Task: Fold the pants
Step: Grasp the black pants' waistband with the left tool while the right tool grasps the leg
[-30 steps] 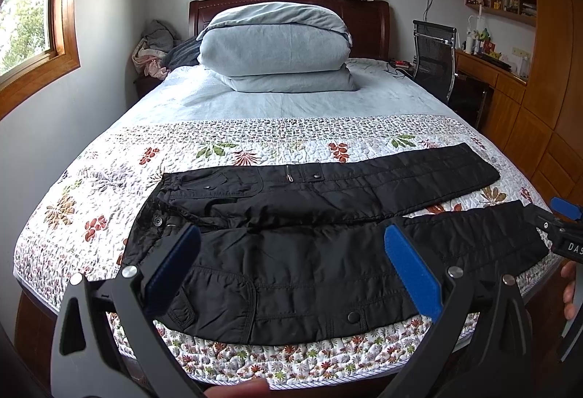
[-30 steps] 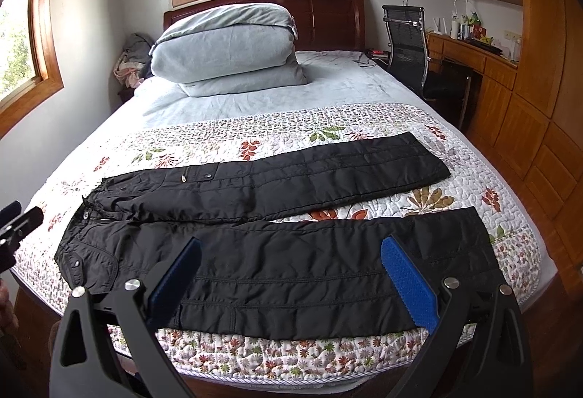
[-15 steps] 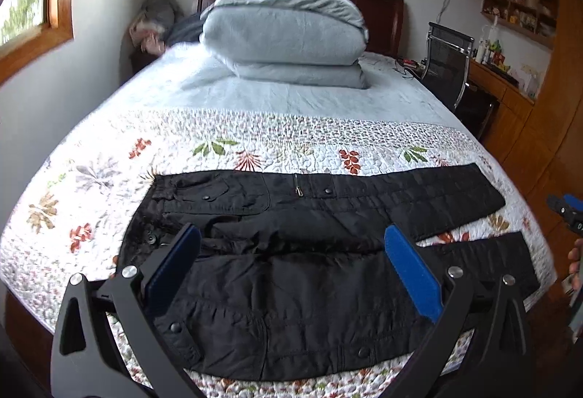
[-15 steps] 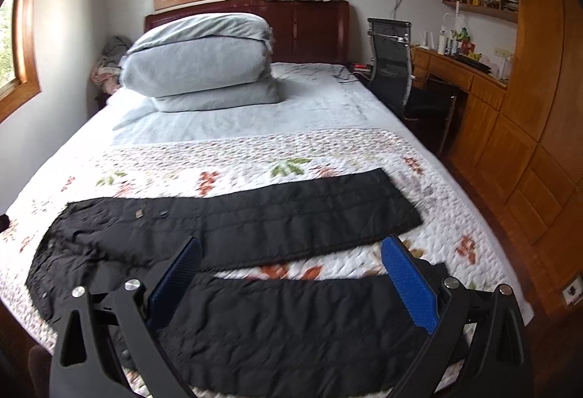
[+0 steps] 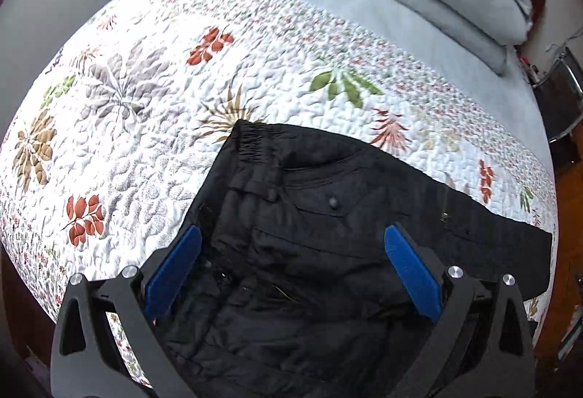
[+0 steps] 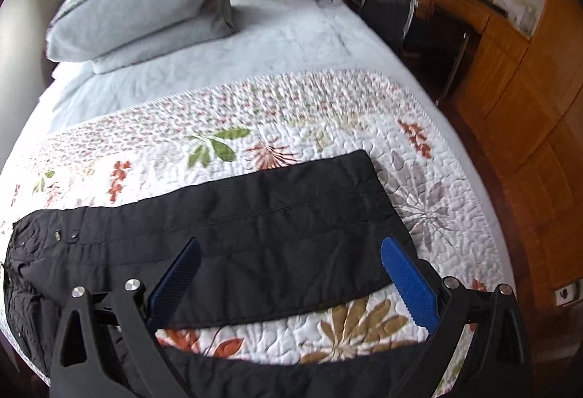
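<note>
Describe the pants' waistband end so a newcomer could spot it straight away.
Start at the bed, on the floral quilt covering its near half. The black pants lie across it; their waistband is the end beneath the open left gripper. Only this end has gathered elastic, belt loops and a snap-buttoned pocket.

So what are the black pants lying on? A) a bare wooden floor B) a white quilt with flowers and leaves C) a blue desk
B: the black pants lie spread on the white quilt printed with flowers and leaves, on the bed.
</note>
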The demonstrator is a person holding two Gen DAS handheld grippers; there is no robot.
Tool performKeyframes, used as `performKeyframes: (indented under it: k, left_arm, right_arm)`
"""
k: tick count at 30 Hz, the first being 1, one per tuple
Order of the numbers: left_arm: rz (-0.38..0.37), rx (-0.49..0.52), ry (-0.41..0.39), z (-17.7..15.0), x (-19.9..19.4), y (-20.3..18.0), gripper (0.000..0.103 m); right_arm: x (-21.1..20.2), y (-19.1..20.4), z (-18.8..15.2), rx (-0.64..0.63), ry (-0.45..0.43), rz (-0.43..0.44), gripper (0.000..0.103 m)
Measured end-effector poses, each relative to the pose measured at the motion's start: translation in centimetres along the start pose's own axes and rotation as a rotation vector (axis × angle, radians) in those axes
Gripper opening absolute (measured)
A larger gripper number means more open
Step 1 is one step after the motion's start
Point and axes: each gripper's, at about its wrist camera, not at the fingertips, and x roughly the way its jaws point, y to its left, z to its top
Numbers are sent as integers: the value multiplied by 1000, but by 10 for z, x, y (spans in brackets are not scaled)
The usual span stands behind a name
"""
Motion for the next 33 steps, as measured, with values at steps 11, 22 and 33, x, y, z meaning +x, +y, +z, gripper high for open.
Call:
performKeyframes:
  k: [11,22,33]
  left_arm:
    - [-89,-169,258,43,94,58,100]
    - [-23,-43,361,49,128,34,62]
    - [0,47,362,48,127,3,34]
  right_arm:
    - [133,-41,31,34,207,50,100]
    - [169,-50,44,-33,267,67,100]
    - [187,-91,52,12,277,87,100]
